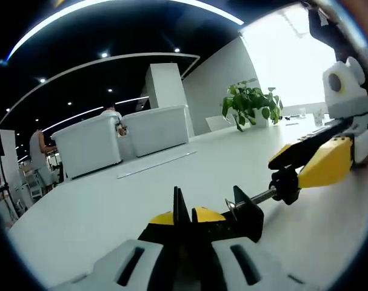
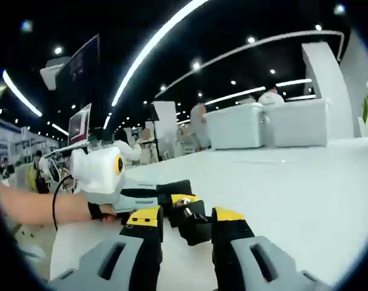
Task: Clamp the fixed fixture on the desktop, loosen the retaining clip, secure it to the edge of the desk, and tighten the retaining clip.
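A black clamp fixture (image 1: 247, 215) sits low over the white desktop (image 1: 141, 194). My left gripper (image 1: 184, 217) is shut on its thin black frame, with a yellow-tipped pad on each side. A silver screw runs from the clamp to a black knob (image 1: 285, 185). My right gripper (image 1: 291, 171) comes in from the right, its yellow and black fingers closed around that knob. In the right gripper view the knob (image 2: 193, 227) sits between my right gripper's (image 2: 187, 221) yellow-tipped jaws. Beyond it the left gripper (image 2: 171, 197) holds the clamp, with a person's hand (image 2: 44, 209) behind.
The white desktop (image 2: 305, 200) stretches far ahead and to the right. A green potted plant (image 1: 250, 103) stands at its far end. White sofas (image 1: 123, 136) and several people are in the background, well away from the desk.
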A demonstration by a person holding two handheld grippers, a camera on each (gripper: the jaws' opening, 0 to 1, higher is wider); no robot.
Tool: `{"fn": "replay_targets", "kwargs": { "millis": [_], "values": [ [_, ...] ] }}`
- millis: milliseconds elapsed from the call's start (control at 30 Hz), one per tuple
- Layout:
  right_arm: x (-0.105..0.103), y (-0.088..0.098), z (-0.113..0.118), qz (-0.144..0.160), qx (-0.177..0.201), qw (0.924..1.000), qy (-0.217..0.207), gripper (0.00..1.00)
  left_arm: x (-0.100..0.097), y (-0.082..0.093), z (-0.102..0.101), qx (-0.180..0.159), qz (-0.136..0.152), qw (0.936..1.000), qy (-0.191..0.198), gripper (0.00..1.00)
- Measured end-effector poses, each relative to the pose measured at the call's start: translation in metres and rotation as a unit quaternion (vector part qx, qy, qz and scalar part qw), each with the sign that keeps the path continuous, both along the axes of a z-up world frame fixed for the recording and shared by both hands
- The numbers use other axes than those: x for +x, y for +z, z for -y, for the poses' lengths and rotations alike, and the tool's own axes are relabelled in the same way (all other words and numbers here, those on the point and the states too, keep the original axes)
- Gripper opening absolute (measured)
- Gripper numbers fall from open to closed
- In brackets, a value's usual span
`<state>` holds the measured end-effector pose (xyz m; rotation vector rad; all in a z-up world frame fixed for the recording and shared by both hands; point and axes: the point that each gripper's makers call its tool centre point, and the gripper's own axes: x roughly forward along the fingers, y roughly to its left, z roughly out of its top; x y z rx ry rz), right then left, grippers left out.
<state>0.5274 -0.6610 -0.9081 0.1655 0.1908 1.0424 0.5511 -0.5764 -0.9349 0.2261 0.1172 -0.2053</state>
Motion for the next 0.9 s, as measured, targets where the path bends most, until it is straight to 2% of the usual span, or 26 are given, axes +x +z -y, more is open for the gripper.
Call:
{"fn": "replay_targets", "kwargs": {
  "millis": [67, 167, 267, 333, 467, 500, 567, 600, 633, 700, 800, 833, 900],
  "values": [
    [0.007, -0.007, 0.003, -0.052, 0.011, 0.9986, -0.007, 0.23, 0.000, 0.000, 0.000, 0.000, 0.000, 1.0000, 0.000, 0.07],
    [0.007, -0.012, 0.000, -0.093, 0.021, 0.9954, 0.000, 0.23, 0.000, 0.000, 0.000, 0.000, 0.000, 1.0000, 0.000, 0.07],
    [0.005, -0.012, -0.002, -0.101, 0.025, 0.9946, 0.006, 0.21, -0.001, 0.000, 0.000, 0.000, 0.000, 1.0000, -0.001, 0.07],
    [0.002, -0.012, -0.002, -0.088, 0.022, 0.9959, 0.008, 0.20, 0.000, 0.000, 0.000, -0.001, -0.001, 1.0000, -0.001, 0.07],
    [-0.004, -0.008, -0.004, 0.001, -0.016, 0.9998, 0.008, 0.20, 0.000, 0.000, 0.000, -0.001, -0.001, 1.0000, 0.000, 0.07],
    [-0.004, -0.007, -0.005, 0.020, -0.025, 0.9995, 0.007, 0.20, 0.000, 0.000, 0.000, -0.001, -0.001, 1.0000, 0.000, 0.07],
    [-0.007, -0.005, -0.006, 0.084, -0.058, 0.9948, 0.005, 0.20, -0.001, 0.000, 0.000, -0.001, -0.001, 1.0000, 0.001, 0.07],
    [-0.008, -0.004, -0.008, 0.133, -0.085, 0.9875, 0.004, 0.20, -0.001, 0.000, 0.000, -0.001, -0.001, 1.0000, 0.001, 0.07],
    [-0.009, -0.003, -0.009, 0.163, -0.102, 0.9813, 0.002, 0.20, 0.000, 0.000, 0.000, -0.001, -0.001, 1.0000, 0.002, 0.07],
    [-0.013, -0.002, -0.011, 0.233, -0.144, 0.9617, -0.003, 0.20, -0.001, 0.000, 0.000, -0.001, -0.001, 1.0000, 0.002, 0.07],
    [-0.016, -0.003, -0.013, 0.282, -0.179, 0.9425, -0.011, 0.21, -0.001, 0.000, -0.001, -0.001, -0.001, 1.0000, 0.003, 0.07],
    [-0.014, -0.003, -0.013, 0.291, -0.186, 0.9384, -0.011, 0.20, -0.001, 0.000, -0.001, -0.001, -0.001, 1.0000, 0.003, 0.07],
    [-0.014, -0.004, -0.014, 0.298, -0.190, 0.9353, -0.011, 0.21, -0.001, 0.000, -0.001, -0.002, -0.002, 1.0000, 0.003, 0.07]
  ]
}}
